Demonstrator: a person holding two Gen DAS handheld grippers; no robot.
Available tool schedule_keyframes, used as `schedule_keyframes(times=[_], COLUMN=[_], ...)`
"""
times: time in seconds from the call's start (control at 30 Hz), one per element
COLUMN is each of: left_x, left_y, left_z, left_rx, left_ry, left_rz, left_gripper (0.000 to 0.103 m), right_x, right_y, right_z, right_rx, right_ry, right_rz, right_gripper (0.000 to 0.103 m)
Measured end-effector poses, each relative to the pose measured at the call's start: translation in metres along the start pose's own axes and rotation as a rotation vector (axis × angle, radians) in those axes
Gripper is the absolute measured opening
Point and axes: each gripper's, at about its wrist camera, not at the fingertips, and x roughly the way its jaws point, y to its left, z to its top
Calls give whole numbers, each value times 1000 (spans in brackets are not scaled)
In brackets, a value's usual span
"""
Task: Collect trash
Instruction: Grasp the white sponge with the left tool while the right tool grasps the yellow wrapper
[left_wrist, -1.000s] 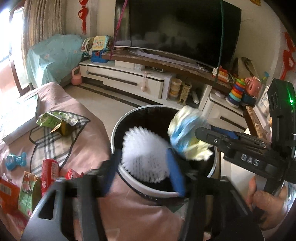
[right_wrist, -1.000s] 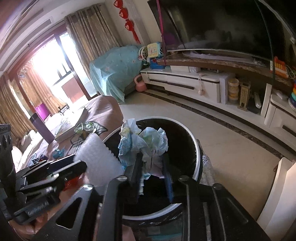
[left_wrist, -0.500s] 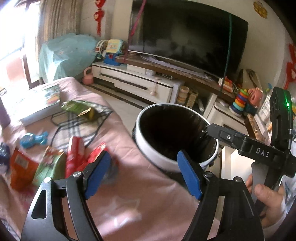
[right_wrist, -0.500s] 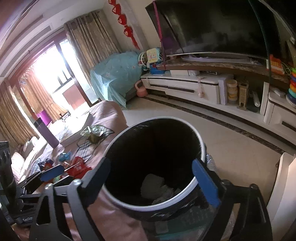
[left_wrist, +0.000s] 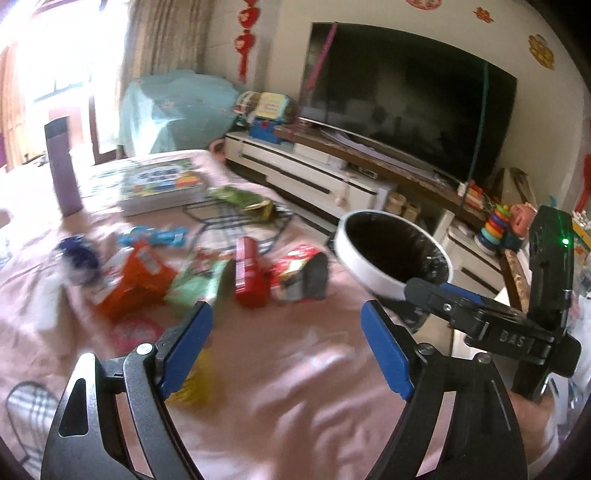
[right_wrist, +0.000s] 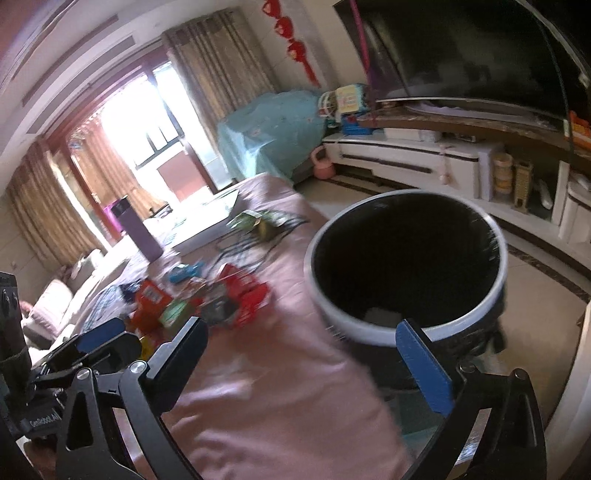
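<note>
A black bin with a white rim stands at the table's right edge, with pale crumpled trash at its bottom. Several wrappers lie on the pink cloth: a red packet, an orange one, a green one and a red-and-grey one; they show as a heap in the right wrist view. My left gripper is open and empty, above the cloth, near the wrappers. My right gripper is open and empty beside the bin's rim.
A purple bottle, a stack of books, a green wrapper and a blue toy lie farther back on the pink cloth. A TV on a low cabinet stands behind the bin.
One second ago both grippers held trash over the bin, white and crumpled blue. Both opened and the trash dropped in. Both have since swung left, toward the wrappers.
</note>
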Motion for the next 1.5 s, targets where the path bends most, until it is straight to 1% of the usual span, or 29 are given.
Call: schedule_keyframes(times=[0.13, 0.3, 0.4, 0.57, 0.8, 0.97, 1.07, 1.13, 1.23, 1.27, 1.3, 1.33, 1.37, 1.47, 1.5], left_x=[-12, -25, -31, -35, -34, -20, -11, -1, 13, 18, 23, 27, 29, 19, 15], left_y=[29, 66, 83, 109, 148, 172, 185, 193, 204, 206, 208, 208, 210, 205, 202], left_z=[-11, -24, -32, -41, -44, -39, -37, -35, -35, -35, -36, -36, -38, -41, -42], left_rx=[-47, -121, -142, -177, -225, -247, -252, -254, -264, -263, -261, -266, -281, -273, -270], left_ry=[-1, 9, 7, 18, 32, 50, 50, 60, 87, 92, 109, 127, 146, 119, 113], left_rz=[48, 86, 115, 160, 226, 280, 313, 336, 350, 351, 348, 337, 312, 314, 309], left_gripper=[85, 85, 85, 85, 85, 85, 85, 85, 83, 69, 56, 31, 28, 28, 28], right_x=[4, 10, 14, 28, 49, 64, 75, 82, 94, 98, 100, 102, 104, 97, 93], right_y=[22, 51, 68, 99, 129, 143, 148, 151, 158, 159, 161, 162, 162, 157, 156], right_z=[-11, -22, -30, -41, -53, -57, -58, -58, -60, -60, -60, -61, -62, -62, -62], right_rx=[-25, -46, -66, -123, -176, -198, -200, -202, -218, -226, -231, -236, -234, -227, -228], right_ry=[17, 25, 27, 73, 134, 171, 196, 210, 240, 249, 255, 263, 272, 255, 247], right_rz=[33, 78, 106, 150, 189, 223, 242, 244, 246, 246, 246, 246, 247, 254, 251], right_gripper=[102, 102, 102, 102, 102, 102, 98, 94, 80, 68, 47, 33, 25, 18, 17])
